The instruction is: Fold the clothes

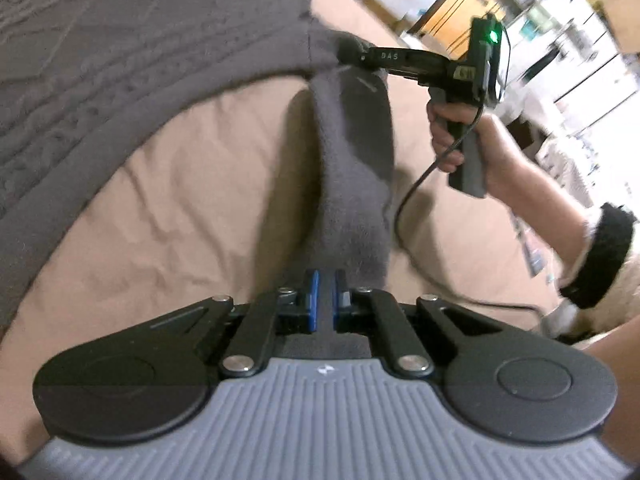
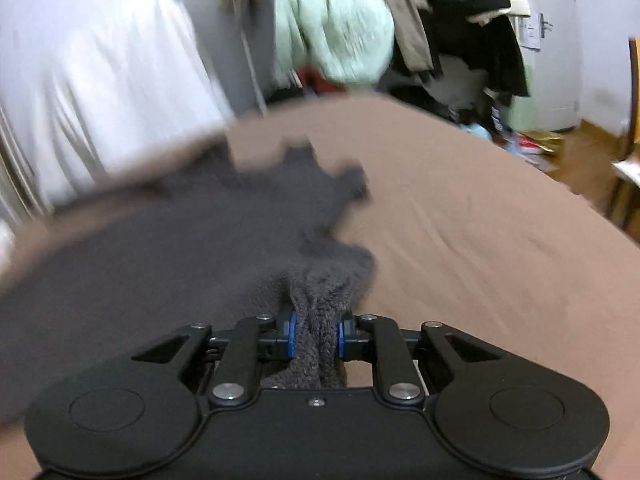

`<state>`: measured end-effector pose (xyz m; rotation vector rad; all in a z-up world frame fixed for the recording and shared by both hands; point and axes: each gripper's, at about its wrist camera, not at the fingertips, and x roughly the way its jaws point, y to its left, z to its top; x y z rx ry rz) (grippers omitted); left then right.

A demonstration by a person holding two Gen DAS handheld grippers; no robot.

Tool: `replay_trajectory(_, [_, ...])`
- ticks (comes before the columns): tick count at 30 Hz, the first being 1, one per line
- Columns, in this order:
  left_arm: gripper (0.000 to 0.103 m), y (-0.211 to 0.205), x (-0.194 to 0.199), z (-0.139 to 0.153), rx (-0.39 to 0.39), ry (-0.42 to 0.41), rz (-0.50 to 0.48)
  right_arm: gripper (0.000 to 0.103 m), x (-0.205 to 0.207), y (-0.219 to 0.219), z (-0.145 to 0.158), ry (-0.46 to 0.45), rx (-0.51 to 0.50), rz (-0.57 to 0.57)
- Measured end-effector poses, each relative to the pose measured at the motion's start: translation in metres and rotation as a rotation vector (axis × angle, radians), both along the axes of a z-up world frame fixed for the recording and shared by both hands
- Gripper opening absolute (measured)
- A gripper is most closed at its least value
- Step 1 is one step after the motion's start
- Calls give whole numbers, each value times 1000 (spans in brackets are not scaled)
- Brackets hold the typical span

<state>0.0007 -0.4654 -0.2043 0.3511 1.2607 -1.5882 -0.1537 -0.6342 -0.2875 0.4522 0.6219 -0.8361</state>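
Note:
A dark grey knitted sweater (image 1: 120,60) lies spread on the tan bed sheet (image 1: 180,200). Its sleeve (image 1: 352,168) is lifted off the bed and stretched between both grippers. My left gripper (image 1: 326,294) is shut on the sleeve's near end. In the left wrist view my right gripper (image 1: 352,52), held by a hand (image 1: 452,136), is clamped where the sleeve meets the body. In the right wrist view my right gripper (image 2: 316,334) is shut on bunched fuzzy grey fabric (image 2: 320,292), with the rest of the sweater (image 2: 180,232) lying blurred ahead and to the left.
The tan bed sheet (image 2: 460,216) stretches to the right of the sweater. A black cable (image 1: 412,200) hangs from the right gripper. White bedding (image 2: 100,80) and hanging clothes (image 2: 460,20) stand beyond the bed. Shelves and furniture (image 1: 560,40) lie past the bed's far edge.

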Motion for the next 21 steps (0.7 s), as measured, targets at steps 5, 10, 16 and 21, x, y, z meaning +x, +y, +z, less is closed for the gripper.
replay_trajectory(5, [59,-8,-8,-17,89,-39,-15,42,-7,-1,-21,-51,149,-84])
replay_trajectory(10, [38,-11,-12,-21,64,-41,-39,46,-19,-10,-18,-107,229,-84])
replay_trajectory(16, [6,7,41,1,-115,-19,171,49,-40,-20,-30,-217,295,-112])
replay_trajectory(21, [6,24,99,20,-259,-4,416,51,-41,-24,-30,-238,303,-115])
